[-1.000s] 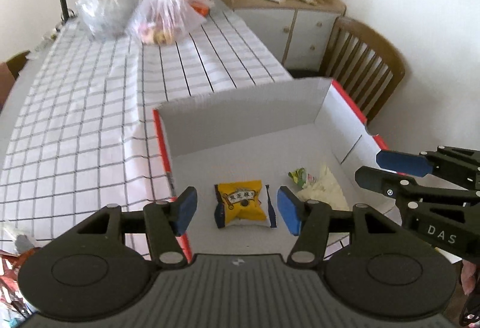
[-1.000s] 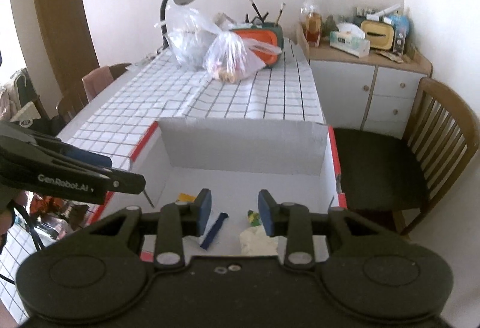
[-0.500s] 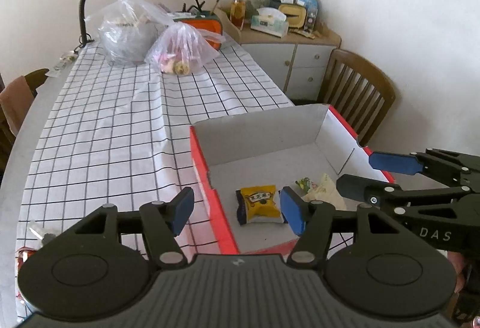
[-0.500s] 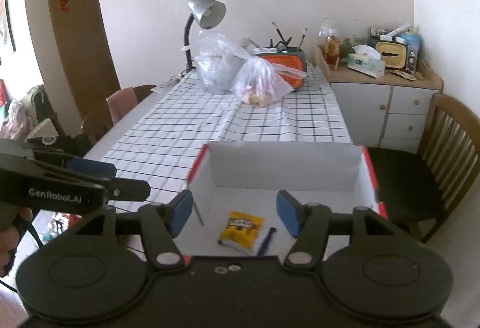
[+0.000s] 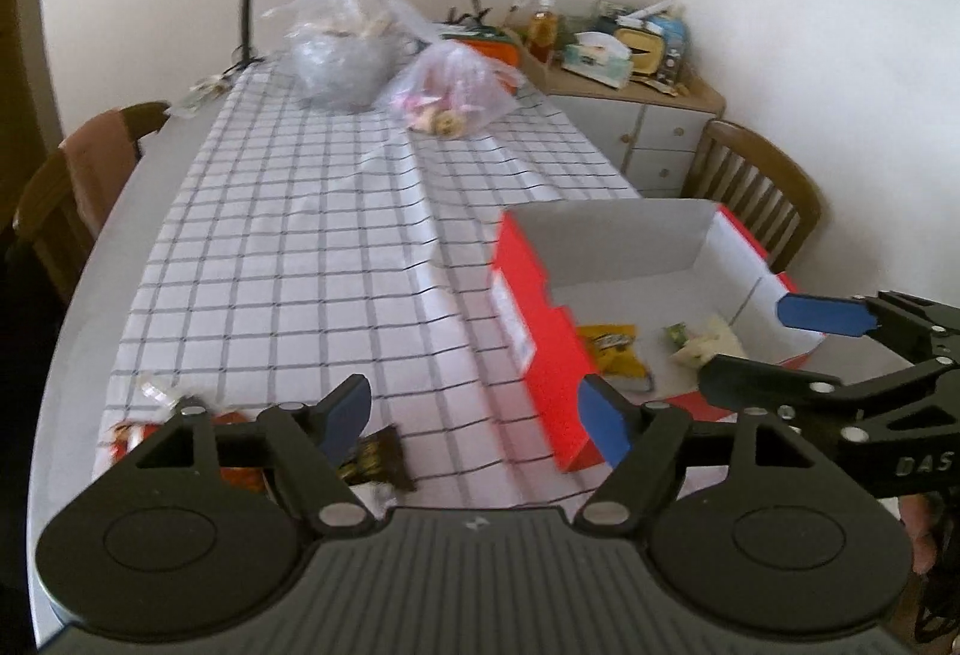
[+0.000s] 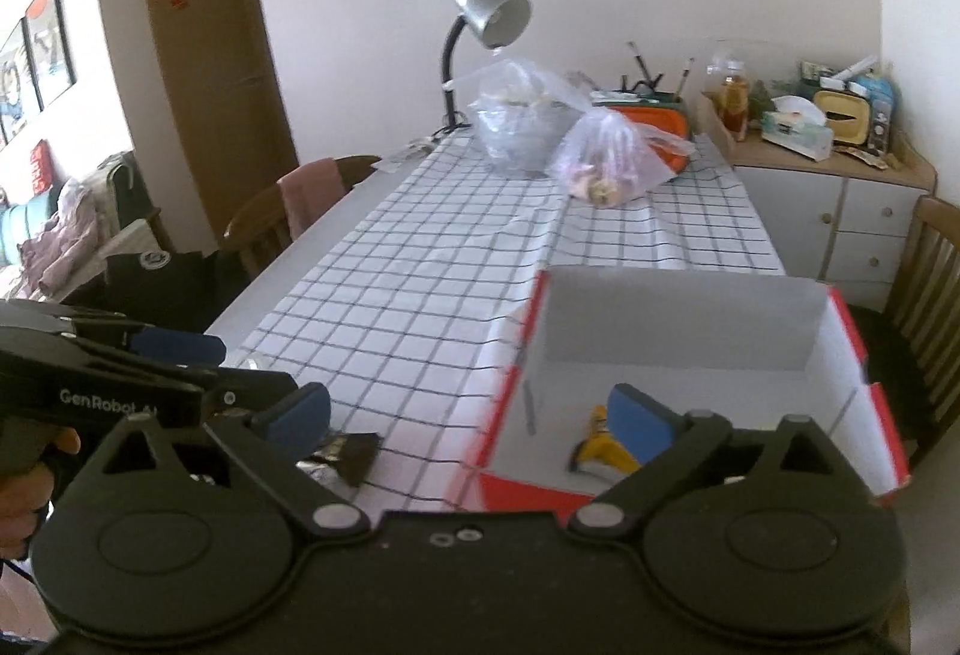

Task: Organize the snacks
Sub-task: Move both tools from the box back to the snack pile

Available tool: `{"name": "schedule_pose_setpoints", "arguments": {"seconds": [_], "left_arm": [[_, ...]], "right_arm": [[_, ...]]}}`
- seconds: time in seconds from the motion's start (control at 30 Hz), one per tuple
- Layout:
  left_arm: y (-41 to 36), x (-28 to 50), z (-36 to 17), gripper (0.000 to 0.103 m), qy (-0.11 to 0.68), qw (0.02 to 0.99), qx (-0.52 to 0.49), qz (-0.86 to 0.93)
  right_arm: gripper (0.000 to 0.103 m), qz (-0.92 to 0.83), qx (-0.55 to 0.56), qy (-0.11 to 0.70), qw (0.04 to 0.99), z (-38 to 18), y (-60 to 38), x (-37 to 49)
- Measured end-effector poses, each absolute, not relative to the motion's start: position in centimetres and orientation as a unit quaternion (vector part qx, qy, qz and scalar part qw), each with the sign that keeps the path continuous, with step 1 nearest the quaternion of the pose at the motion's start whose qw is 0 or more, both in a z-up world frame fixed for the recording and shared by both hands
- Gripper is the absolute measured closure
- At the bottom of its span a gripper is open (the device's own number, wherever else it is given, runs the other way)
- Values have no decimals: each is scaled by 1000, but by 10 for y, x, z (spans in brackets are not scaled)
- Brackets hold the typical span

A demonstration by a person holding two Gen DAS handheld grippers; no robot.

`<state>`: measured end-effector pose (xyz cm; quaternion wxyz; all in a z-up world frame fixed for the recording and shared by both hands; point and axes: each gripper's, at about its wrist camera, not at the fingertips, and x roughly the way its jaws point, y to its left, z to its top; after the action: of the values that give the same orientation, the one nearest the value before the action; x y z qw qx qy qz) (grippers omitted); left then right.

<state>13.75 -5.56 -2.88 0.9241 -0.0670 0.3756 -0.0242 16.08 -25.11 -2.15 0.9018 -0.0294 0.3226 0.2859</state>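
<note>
Left gripper (image 5: 474, 415) and right gripper (image 6: 471, 412): jaws opening, nothing between them. Dark wrapper (image 5: 375, 454) lower left on tablecloth (image 5: 288, 247); yellow packet (image 5: 612, 349) inside box (image 5: 528, 319). Judgement: straddle wrapper squarely, close gently.

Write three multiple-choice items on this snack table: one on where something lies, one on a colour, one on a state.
1. Where does the yellow snack packet lie?
A. inside the cardboard box
B. under the lamp
C. on the chair

2. What colour is the outside of the box?
A. green
B. red
C. black

3. How does the right gripper stand?
A. clamped on a packet
B. out of sight
C. jaws apart with nothing held

Key: 1 A, the packet rests on the box's white floor beside a pale wrapper. 2 B, the outer wall shows red in both wrist views. 3 C, its jaws are opening and no pad presses on anything.
</note>
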Motion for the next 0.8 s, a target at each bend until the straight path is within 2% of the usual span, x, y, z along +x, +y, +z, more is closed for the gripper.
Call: {"name": "schedule_pose_setpoints", "arguments": {"seconds": [0.43,0.8], "left_arm": [[48,95,-58,27,414,906,-83,16],[110,78,-92,27,465,882,-81,-5]], "right_arm": [[2,287,-41,372,882,-61,-185,136],[3,324,-119,434,832,-117,-138,134]]}}
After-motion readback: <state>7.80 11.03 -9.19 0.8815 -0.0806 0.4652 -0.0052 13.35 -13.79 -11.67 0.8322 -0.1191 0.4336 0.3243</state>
